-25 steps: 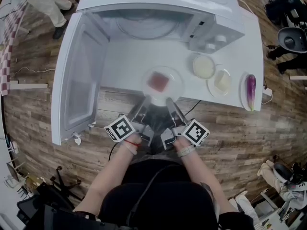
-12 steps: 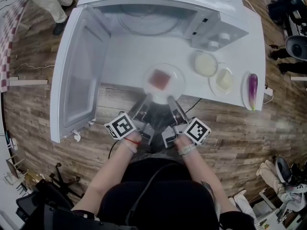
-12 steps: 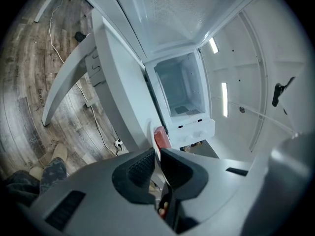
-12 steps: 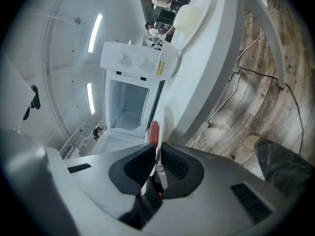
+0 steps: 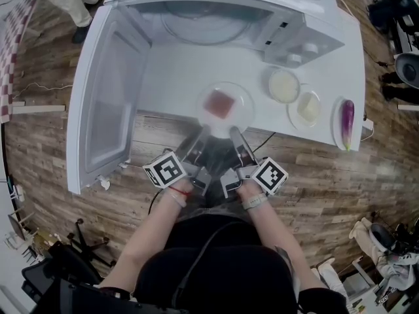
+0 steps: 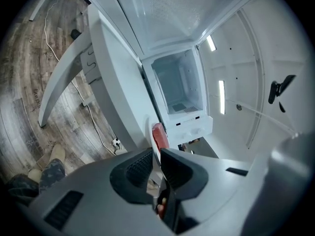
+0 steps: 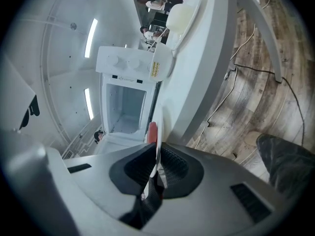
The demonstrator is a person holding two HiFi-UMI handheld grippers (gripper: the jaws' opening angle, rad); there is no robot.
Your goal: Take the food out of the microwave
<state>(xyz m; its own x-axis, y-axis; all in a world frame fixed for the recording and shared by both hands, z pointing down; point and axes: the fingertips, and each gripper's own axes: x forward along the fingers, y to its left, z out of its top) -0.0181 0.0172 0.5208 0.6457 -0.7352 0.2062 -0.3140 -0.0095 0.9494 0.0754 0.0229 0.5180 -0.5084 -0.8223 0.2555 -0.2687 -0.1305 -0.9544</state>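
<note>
Clear round plate [image 5: 248, 102] with a reddish square food slab [image 5: 219, 103] sits at the front edge of the white tabletop [image 5: 163, 77], outside the open white microwave [image 5: 216, 18]. Left gripper [image 5: 201, 135] clamps the near rim. Right gripper [image 5: 234, 134], jaws just closing, pinches the rim too. Judged stiff, slick and breakable: grip the rim on both sides, keep level.

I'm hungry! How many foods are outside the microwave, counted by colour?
Red: 1, the red food slice on the clear plate
Cream or pale yellow: 2, the round cream food and the pale yellow block
Purple: 1, the eggplant
Total: 4
</note>
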